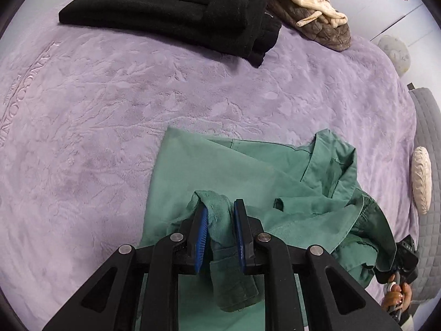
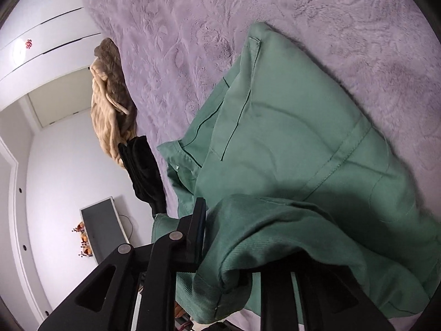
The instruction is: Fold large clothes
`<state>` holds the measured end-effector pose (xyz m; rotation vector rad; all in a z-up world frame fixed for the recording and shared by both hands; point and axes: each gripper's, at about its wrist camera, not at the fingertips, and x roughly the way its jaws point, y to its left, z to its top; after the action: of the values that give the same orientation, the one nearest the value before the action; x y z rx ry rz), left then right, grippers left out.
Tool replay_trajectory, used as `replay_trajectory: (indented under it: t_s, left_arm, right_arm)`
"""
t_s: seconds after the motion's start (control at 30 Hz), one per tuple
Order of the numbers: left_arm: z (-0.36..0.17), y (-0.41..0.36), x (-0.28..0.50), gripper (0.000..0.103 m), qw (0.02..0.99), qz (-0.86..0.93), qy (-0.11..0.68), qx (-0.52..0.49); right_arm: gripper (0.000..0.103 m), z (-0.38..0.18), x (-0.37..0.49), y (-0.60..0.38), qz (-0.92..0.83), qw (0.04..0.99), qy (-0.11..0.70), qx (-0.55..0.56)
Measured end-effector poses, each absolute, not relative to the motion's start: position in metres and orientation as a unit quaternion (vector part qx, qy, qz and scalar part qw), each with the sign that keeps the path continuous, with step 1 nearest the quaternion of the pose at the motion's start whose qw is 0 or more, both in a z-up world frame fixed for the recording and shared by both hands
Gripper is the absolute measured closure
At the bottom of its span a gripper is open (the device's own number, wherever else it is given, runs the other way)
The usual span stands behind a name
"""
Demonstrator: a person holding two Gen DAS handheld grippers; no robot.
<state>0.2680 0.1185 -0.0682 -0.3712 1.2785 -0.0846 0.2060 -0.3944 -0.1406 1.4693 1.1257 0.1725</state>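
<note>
I am working over a bed covered with a lilac plush blanket [image 1: 115, 115], folding a green jacket [image 1: 226, 171] that lies spread and partly doubled on it. My left claw [image 1: 220, 215] points steeply down and pinches a bunched fold of the jacket, likely a cuff or sleeve end, between its blue pads [image 1: 202, 223]; the cloth fills the narrow gap and hangs out below the claw. In the right wrist view my right claw [image 2: 220, 220] points more level across the bed; a thick roll of green cloth drapes over it and hides its far finger, so I cannot tell whether it still grips or only carries the cloth. The jacket's flat body lies just ahead of both claws, its long axis running away from me toward the far side of the bed, with a straight folded edge on the left. My hand [image 1: 397, 298] on the right tool shows at the lower right of the left view, so the two claws sit near each other at the near end of the garment. I judge the next move is to carry the held parts forward over the body, and the left claw is the one with a sure hold. A folded black garment [image 1: 171, 8] and a beige and brown heap [image 1: 308, 8] rest well apart at the far edge.
</note>
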Motion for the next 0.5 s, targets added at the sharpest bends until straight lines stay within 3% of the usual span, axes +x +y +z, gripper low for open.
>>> replay_trajectory:
  t_s: [0.07, 0.1, 0.13, 0.17, 0.3, 0.37, 0.43, 0.5]
  left_arm:
    - [-0.064, 0.119, 0.267, 0.075, 0.789, -0.043, 0.591, -0.164]
    - [-0.057, 0.119, 0.264, 0.049, 0.799, -0.037, 0.582, -0.149]
    - [-0.049, 0.119, 0.261, 0.014, 0.812, -0.023, 0.568, -0.13]
    - [-0.038, 0.12, 0.255, 0.006, 0.831, -0.008, 0.545, -0.109]
    - [-0.02, 0.124, 0.244, 0.004, 0.846, -0.004, 0.529, -0.063]
    - [-0.022, 0.123, 0.238, 0.004, 0.845, -0.003, 0.533, -0.038]
    - [-0.029, 0.12, 0.231, 0.004, 0.841, -0.006, 0.54, -0.023]
    - [-0.043, 0.114, 0.223, 0.004, 0.83, -0.019, 0.557, -0.02]
  right_arm:
    - [0.048, -0.127, 0.205, -0.397, 0.083, 0.617, 0.477, 0.62]
    - [0.027, -0.119, 0.202, -0.401, 0.083, 0.627, 0.472, 0.615]
    - [0.024, -0.108, 0.2, -0.405, 0.079, 0.646, 0.465, 0.6]
    - [0.024, -0.097, 0.199, -0.409, 0.073, 0.666, 0.466, 0.578]
    - [0.024, -0.066, 0.191, -0.411, 0.046, 0.73, 0.492, 0.472]
    - [0.031, -0.057, 0.182, -0.401, 0.046, 0.757, 0.511, 0.405]
    - [0.053, -0.058, 0.176, -0.385, 0.059, 0.768, 0.533, 0.35]
    - [0.064, -0.07, 0.177, -0.366, 0.091, 0.758, 0.559, 0.324]
